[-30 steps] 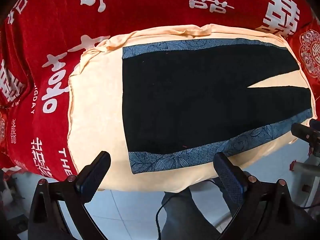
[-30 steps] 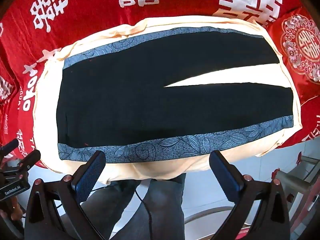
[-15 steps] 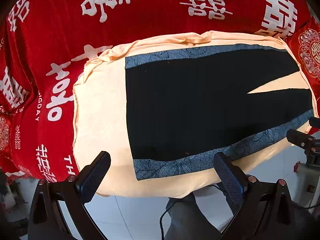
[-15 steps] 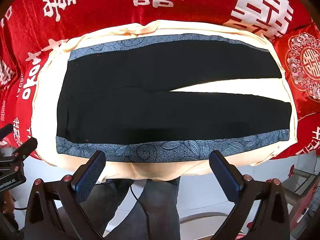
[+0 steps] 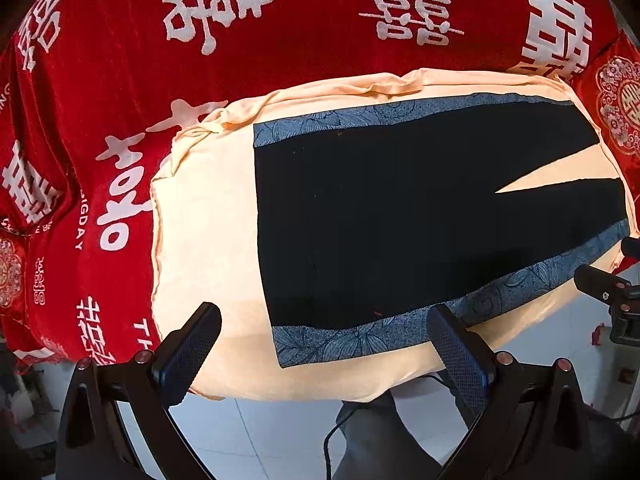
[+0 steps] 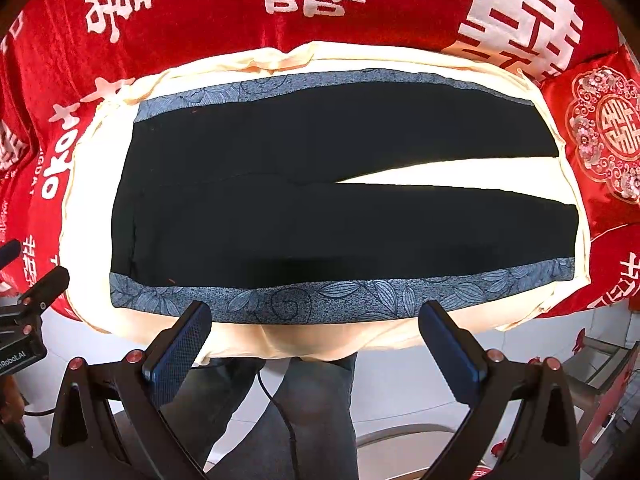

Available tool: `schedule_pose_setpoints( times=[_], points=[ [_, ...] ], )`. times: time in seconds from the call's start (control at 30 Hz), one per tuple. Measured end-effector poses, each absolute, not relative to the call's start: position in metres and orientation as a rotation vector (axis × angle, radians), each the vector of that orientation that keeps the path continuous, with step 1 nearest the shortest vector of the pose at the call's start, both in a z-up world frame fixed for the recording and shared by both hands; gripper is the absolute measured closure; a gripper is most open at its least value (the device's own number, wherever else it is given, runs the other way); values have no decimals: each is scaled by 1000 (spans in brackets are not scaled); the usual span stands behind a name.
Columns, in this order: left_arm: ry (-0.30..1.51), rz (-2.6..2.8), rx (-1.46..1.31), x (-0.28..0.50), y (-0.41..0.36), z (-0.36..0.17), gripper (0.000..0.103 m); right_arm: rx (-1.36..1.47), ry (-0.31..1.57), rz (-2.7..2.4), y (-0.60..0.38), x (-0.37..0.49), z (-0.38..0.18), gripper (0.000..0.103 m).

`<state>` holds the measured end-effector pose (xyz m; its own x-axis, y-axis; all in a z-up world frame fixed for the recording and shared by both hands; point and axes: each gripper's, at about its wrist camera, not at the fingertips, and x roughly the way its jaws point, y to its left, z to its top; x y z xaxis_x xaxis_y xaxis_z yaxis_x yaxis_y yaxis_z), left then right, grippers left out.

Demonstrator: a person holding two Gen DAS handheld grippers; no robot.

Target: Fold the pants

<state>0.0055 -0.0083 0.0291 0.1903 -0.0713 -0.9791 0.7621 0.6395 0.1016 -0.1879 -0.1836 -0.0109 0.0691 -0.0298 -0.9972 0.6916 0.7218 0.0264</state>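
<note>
- Pants (image 6: pixel 320 208) lie flat on a cream cloth (image 6: pixel 92 184), just ahead of both tools, over a red blanket (image 6: pixel 400 8)
- Long way of the pants runs side to side across both views: waist end to the L, two leg ends to the R, w/ a thin gap between the legs
- Near blue leafy stripe (image 6: pixel 320 300) sits just past the R gripper (image 6: pixel 316 344) tips, not touching
- R gripper: fingers wide apart, nothing in it
- L gripper (image 5: pixel 320 344): also wide apart, nothing in it; the waist corner is just ahead, between its tips
- So L tool is nearer the waist, R tool nearer the middle; leg ends are far to the R of both
- My guess: next move is to grab along the near edge and fold
- Writing: big white Chinese double-joy signs on the blanket, "BIGDAY" at L, "TH.." cut off
- Label on the L tool seen from the R view reads "..Robot.AI", start cut off
</note>
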Motion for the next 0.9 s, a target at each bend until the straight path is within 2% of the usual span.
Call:
schedule_pose_setpoints(
  times=[0.9],
  points=[
    [1206, -651, 722, 0, -17, 35, 0, 546, 1427, -604, -181, -189, -9, 0]
  ],
)
